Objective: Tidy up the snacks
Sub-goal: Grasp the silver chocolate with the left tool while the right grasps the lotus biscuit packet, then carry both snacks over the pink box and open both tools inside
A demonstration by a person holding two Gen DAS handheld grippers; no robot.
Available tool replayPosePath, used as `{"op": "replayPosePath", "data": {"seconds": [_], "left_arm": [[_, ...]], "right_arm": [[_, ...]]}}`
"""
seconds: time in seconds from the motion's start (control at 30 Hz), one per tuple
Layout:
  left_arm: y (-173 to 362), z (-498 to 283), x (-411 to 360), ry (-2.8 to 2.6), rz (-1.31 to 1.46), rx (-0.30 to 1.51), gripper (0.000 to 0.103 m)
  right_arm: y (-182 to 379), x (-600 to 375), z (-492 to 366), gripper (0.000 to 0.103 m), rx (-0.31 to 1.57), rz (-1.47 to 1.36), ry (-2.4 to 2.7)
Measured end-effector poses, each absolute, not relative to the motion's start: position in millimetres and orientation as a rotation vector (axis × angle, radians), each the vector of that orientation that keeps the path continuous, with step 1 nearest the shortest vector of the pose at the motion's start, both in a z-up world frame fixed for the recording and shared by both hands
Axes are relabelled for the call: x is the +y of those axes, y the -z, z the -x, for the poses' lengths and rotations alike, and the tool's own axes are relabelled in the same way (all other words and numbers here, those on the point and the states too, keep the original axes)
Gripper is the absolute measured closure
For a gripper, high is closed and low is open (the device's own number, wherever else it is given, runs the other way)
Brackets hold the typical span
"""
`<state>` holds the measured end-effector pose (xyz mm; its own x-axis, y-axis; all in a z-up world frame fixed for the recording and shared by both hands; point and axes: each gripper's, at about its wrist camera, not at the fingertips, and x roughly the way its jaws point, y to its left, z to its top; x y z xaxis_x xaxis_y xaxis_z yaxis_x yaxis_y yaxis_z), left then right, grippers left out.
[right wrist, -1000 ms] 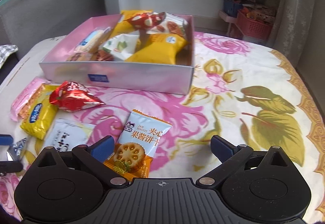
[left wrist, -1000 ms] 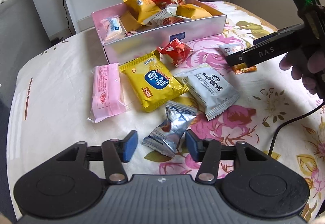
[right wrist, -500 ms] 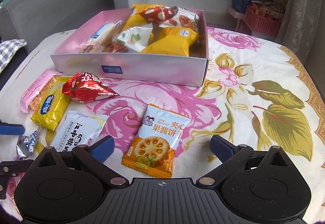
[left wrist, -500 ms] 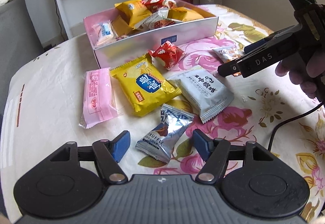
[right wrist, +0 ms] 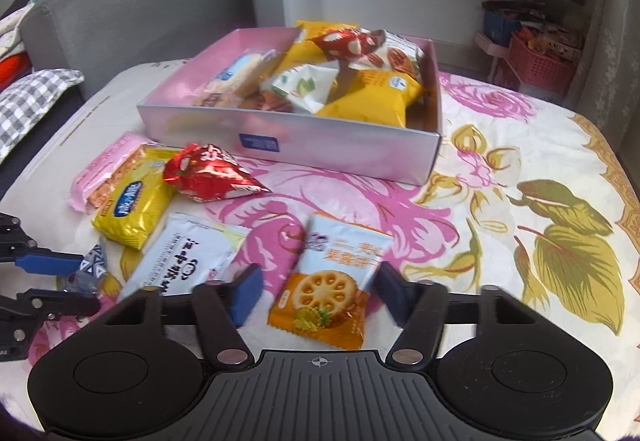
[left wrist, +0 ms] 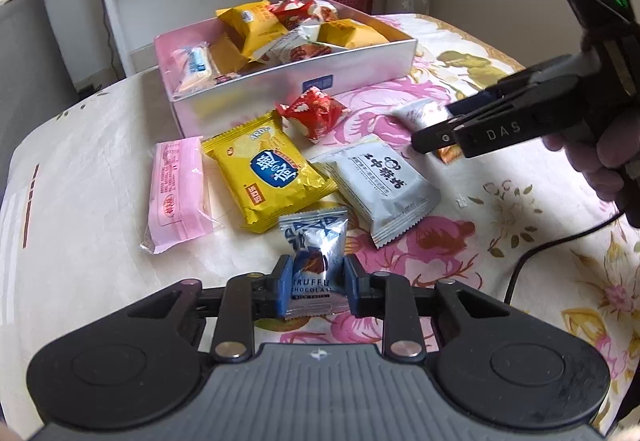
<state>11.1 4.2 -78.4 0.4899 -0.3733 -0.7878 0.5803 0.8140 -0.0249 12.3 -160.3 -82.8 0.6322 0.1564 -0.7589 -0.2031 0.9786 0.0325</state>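
— So, the left gripper (left wrist: 314, 287)?
— Just closed, pads pinching the silver chocolate packet (left wrist: 316, 261) on the floral cloth (left wrist: 520, 261).
— And the right gripper (right wrist: 316, 291)?
— Closing around the biscuit packet (right wrist: 332, 277), pads not yet touching.

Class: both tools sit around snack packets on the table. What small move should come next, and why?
Probably lift the left tool: its pads have just closed onto the truffle chocolate packet, and the box lies ahead. The right tool, also just closing, appears short of gripping the biscuit packet.
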Motion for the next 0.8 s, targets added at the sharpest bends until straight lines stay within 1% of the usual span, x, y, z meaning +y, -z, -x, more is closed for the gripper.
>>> {"op": "replayPosePath", "data": {"seconds": [0.1,0.23,0.57,0.8], "left_arm": [[76.8,-13.4,6.2,0.575,-0.231,0.898,0.082],[73.4,-15.9,8.2,0.577,-0.192,0.921,0.084],[53.4,-15.7,6.9,0.603,-0.139,0.883,0.084],[37.4,-31.6,8.6,0.569,-0.073,0.845,0.084]], "right_arm": [[81.8,-157.2,-13.0,0.065,0.864,0.071,-0.209],[79.1,-158.4,-14.9,0.065,0.879,0.059,-0.203],[57.0,-171.6,-18.7,0.065,0.875,-0.081,-0.195],[36.6,-173.4,-28.2,0.065,0.84,-0.168,-0.195]]}}
